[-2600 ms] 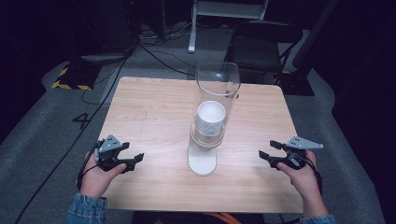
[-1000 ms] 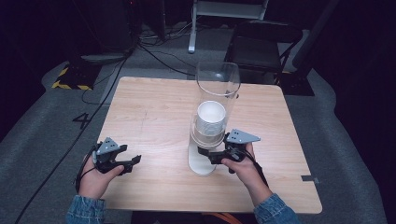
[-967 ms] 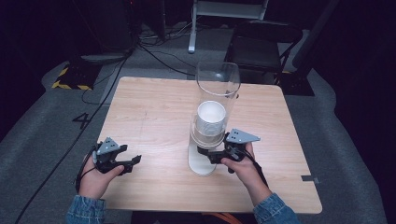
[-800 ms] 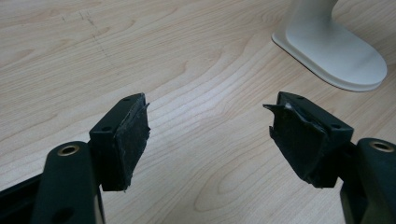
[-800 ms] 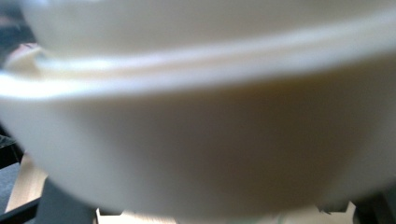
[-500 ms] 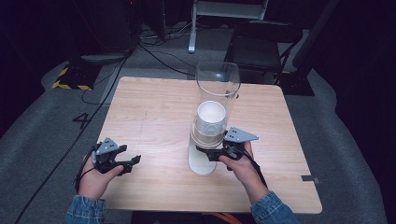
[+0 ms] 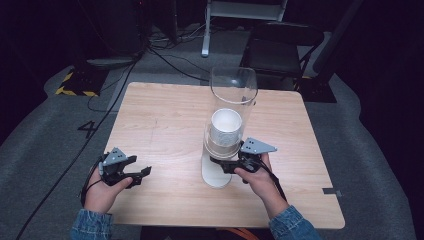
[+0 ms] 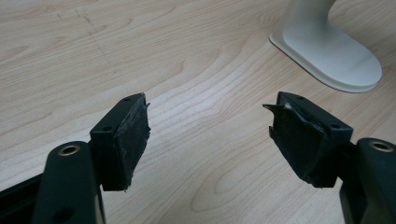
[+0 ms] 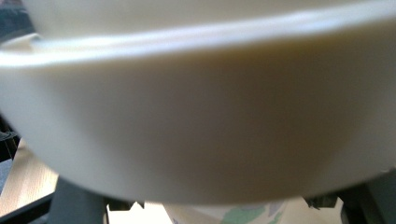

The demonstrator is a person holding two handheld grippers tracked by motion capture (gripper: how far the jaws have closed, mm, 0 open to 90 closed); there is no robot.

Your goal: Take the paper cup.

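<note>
- While dark curtains are closing in the room, a light wooden table (image 7: pixel 165 115) is carrying a clear cup dispenser (image 7: pixel 233 90) on its white base (image 7: pixel 216 176).
- The left gripper (image 7: pixel 142 174) is resting with jaws wide apart, empty.
- The right gripper (image 7: pixel 219 162) is pressing against the dispenser; its grip I cannot tell.

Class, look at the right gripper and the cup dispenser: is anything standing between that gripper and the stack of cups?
Nothing visible does. In the high view the right gripper is already at the bottom of the cup stack under the clear tube, over the white base. Bare table lies elsewhere.
</note>
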